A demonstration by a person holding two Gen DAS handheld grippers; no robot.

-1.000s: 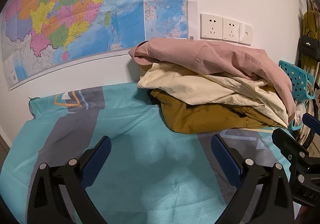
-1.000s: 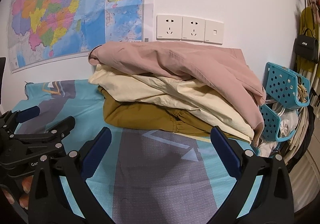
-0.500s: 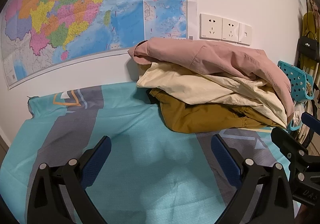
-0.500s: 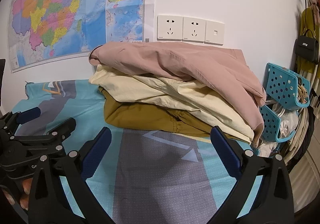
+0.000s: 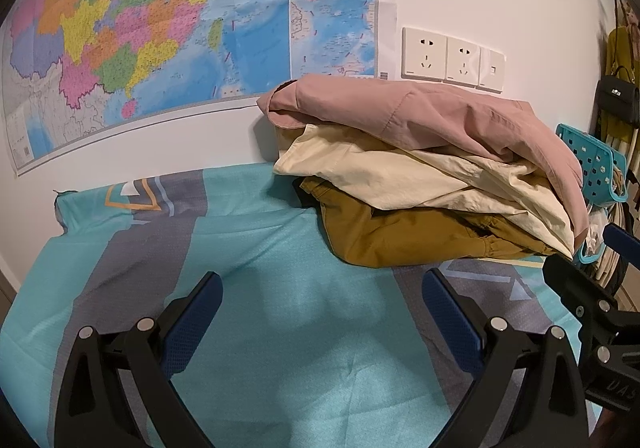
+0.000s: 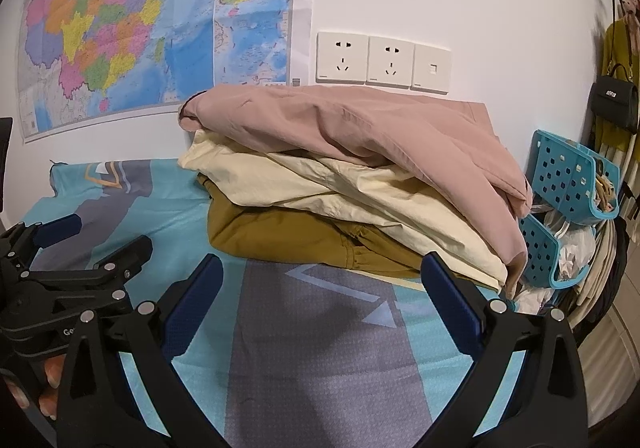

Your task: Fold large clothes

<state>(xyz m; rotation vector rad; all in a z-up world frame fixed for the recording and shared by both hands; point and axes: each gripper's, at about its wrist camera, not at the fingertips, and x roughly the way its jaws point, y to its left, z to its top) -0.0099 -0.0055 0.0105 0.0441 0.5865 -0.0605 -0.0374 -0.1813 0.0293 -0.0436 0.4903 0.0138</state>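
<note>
Three garments, pink jacket (image 6: 352, 127) over cream garment (image 6: 360, 191) over mustard garment (image 6: 280, 236), lie stacked against the wall ahead, long axis crosswise to both empty, wide-open grippers, nearer the right gripper (image 6: 320, 296) than the left gripper (image 5: 320, 312).

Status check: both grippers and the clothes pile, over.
Left hand-held gripper open, empty. Right hand-held gripper open, empty. Pile untouched: pink garment over cream garment over mustard garment. Nothing between grippers and pile.
</note>
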